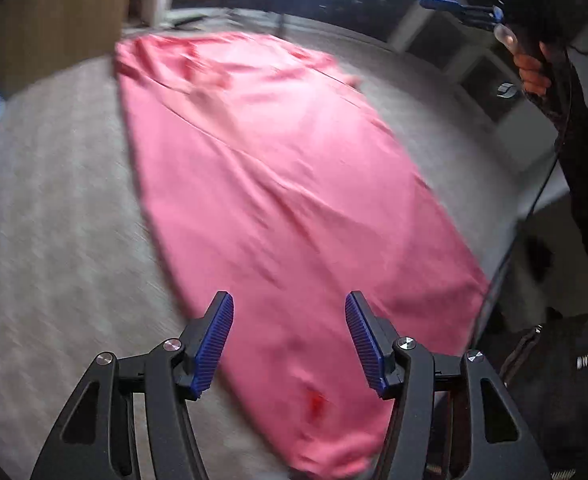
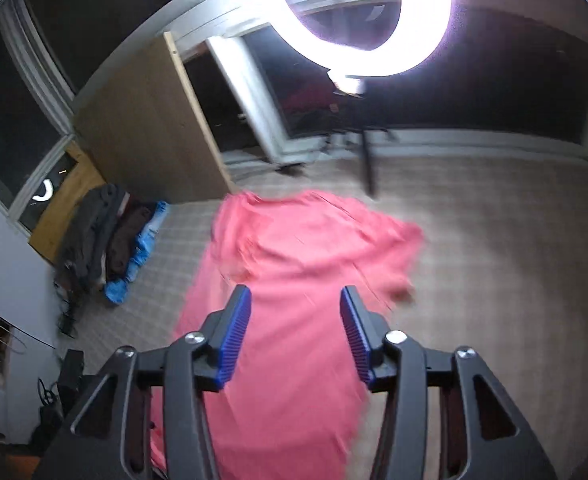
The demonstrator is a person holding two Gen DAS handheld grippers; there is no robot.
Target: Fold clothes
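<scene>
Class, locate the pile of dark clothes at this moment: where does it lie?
In the right wrist view, the pile of dark clothes lies at the left, on blue fabric beside the wooden panel, left of the pink garment.

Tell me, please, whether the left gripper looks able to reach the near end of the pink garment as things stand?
Probably yes. The left gripper has its jaws open right above the near end of the pink garment, which lies spread on the carpet. Nothing lies between them, though blur hides the height.

No readable text, label, brand, number or sign shows in either view.
</scene>
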